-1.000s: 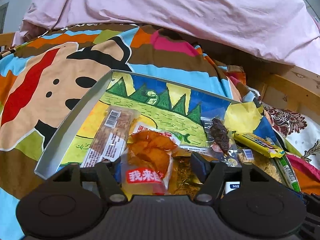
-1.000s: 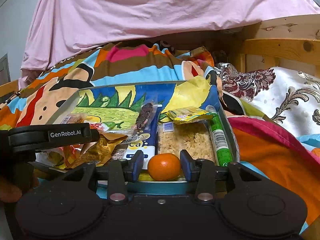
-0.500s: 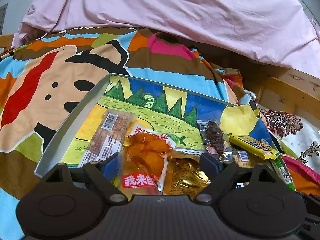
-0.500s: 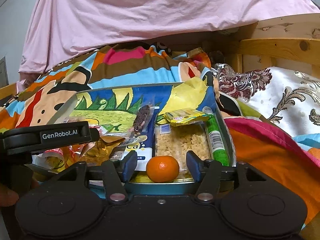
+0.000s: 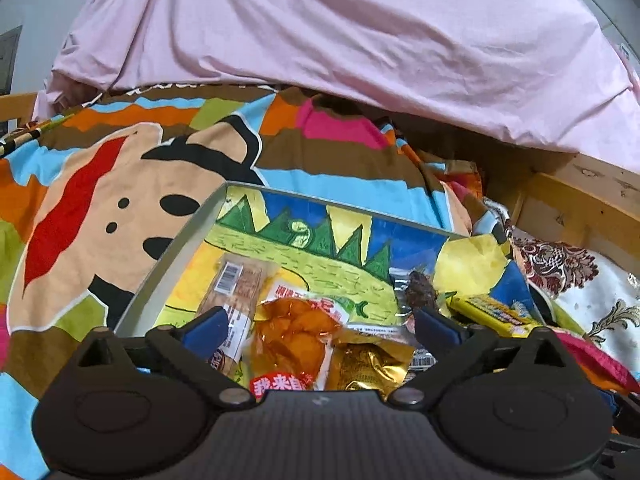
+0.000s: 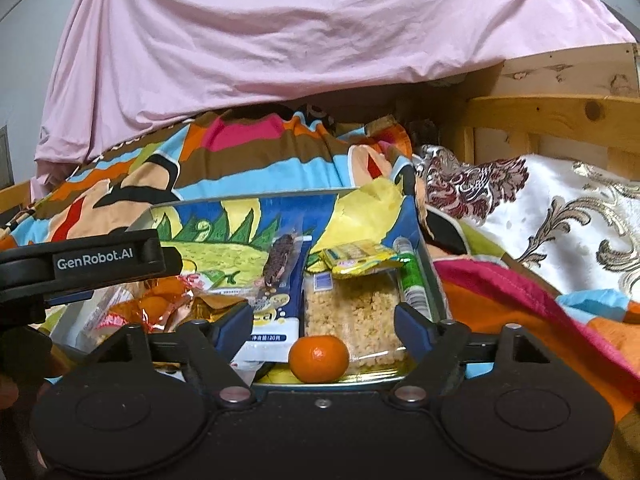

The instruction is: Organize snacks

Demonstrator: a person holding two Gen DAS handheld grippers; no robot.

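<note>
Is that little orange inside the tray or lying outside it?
Inside. The orange sits on the tray's painted floor just behind the near rim, in front of the crumbly snack pack.

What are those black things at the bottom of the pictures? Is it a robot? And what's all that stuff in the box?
No robot: a person holds a grabber tool in each hand, and each tool carries a camera looking along its two blue-tipped fingers. One picture comes from the left gripper, the other from the right gripper. Both look into a metal tray on a colourful blanket. In the tray lie snack packets and a small orange. Both grabbers are opening: the orange sits between the right one's fingers, an orange snack pack between the left's, neither squeezed.
</note>
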